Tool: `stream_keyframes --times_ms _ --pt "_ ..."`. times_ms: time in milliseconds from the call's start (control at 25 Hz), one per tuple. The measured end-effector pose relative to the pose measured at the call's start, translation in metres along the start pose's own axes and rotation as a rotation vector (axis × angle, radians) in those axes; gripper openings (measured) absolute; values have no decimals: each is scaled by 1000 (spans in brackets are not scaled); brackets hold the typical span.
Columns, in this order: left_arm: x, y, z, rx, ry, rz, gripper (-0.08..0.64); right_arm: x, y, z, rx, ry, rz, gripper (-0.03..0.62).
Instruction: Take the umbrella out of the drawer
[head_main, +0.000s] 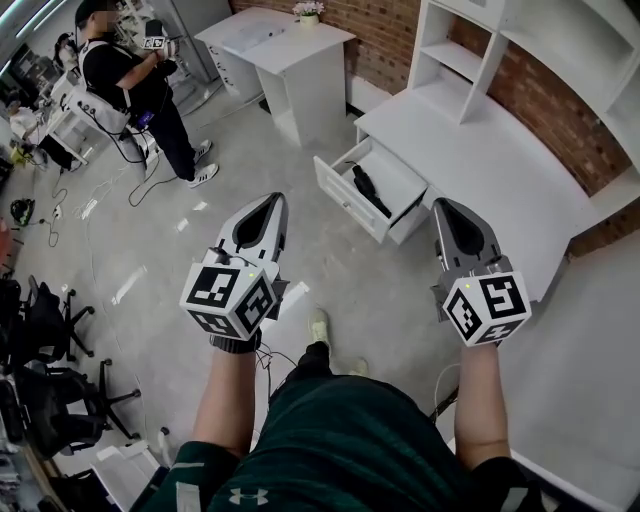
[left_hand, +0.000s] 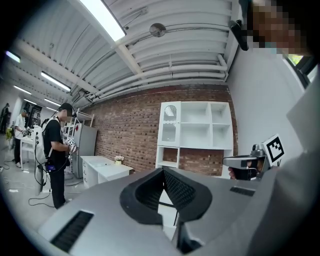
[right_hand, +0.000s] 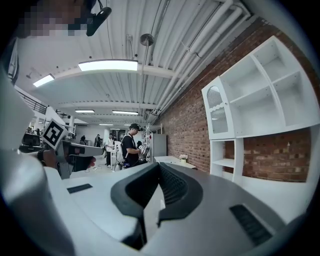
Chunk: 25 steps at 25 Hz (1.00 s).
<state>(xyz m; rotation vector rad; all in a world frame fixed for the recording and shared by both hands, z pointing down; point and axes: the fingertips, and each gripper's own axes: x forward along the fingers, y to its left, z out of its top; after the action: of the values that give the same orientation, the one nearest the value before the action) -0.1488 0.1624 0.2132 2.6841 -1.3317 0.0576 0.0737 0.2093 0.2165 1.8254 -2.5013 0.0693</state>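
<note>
Umbrella (head_main: 368, 190), black and folded, lies lengthwise in the open drawer (head_main: 347, 200) of a white tabletop (head_main: 480, 160) set against a brick wall (head_main: 560, 110), seen here from my head view. I hold my left tongs (head_main: 274, 200) and my right tongs (head_main: 446, 206) out in the air above the grey floor (head_main: 150, 260). They are well apart from the drawer and from each other, and the right pair is the nearer to it. Each carries its marker cube turned toward me.

In the left gripper view the left tongs (left_hand: 163, 170) stand together, with nothing between their ribbed black pads. The right tongs (left_hand: 227, 161) show at that picture's right side. In the right gripper view the right tongs (right_hand: 159, 165) are likewise pressed together and empty.

A white shelf unit (head_main: 470, 50) rises at the tabletop's far end. Across the room a second tabletop (head_main: 300, 55) carries a small flower pot (head_main: 308, 12), and a person in black (head_main: 140, 85) stands near it handling a device. Cables (head_main: 100, 190) trail over the floor at the left.
</note>
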Motion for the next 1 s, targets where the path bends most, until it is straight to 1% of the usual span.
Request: stream_keyframes --times_ms 160,400,640,800,1000 --pt "32 26 1 9 8 -29 8 37 -8 -1 10 0 -28 3" --pt "83 74 1 3 11 -69 8 101 -13 -10 13 33 -57 5" --pt "135 112 -9 -5 36 -130 8 157 -22 -21 17 66 -96 5" --pt "162 128 -16 -8 58 -176 8 184 -24 -29 19 85 -121 5" --pt "200 125 -36 -3 95 -233 8 207 -34 -40 13 101 -138 5"
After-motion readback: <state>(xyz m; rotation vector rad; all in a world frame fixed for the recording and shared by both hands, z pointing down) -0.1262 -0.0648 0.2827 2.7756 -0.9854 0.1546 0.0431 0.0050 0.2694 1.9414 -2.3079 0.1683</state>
